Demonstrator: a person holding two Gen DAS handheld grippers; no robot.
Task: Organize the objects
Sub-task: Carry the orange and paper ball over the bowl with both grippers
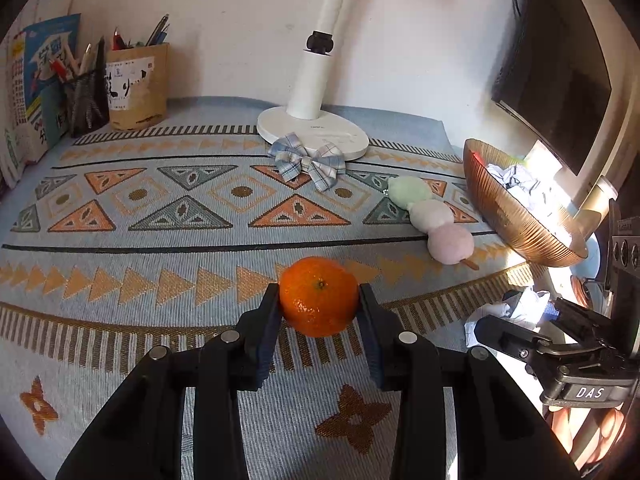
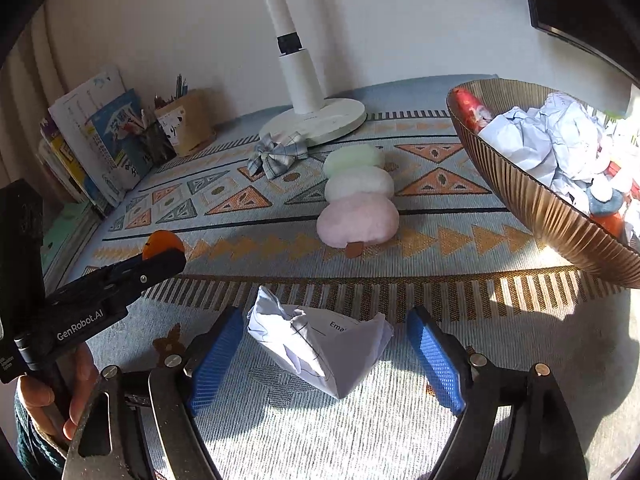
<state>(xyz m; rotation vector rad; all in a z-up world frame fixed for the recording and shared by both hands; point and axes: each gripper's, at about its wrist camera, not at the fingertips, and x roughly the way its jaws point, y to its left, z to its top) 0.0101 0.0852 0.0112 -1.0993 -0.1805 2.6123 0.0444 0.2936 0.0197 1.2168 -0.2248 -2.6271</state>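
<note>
crumpled paper [image 2: 320,344] lies between the right gripper [image 2: 326,354] blue pads, spread wide, probably bowl-bound [image 2: 532,200]; left gripper [image 1: 320,312] clamps the orange [image 1: 318,296].

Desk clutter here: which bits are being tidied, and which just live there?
Being tidied: orange in left tool; crumpled paper between right tool; plush dango skewer; plaid bow; bowl.

Just there: lamp, pen holders, books.

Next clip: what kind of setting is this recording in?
Most likely a home desk or study corner. A white desk lamp stands against the wall on a patterned cloth, pen holders and leaning books sit in the corner, and a dark monitor hangs at the right.
</note>
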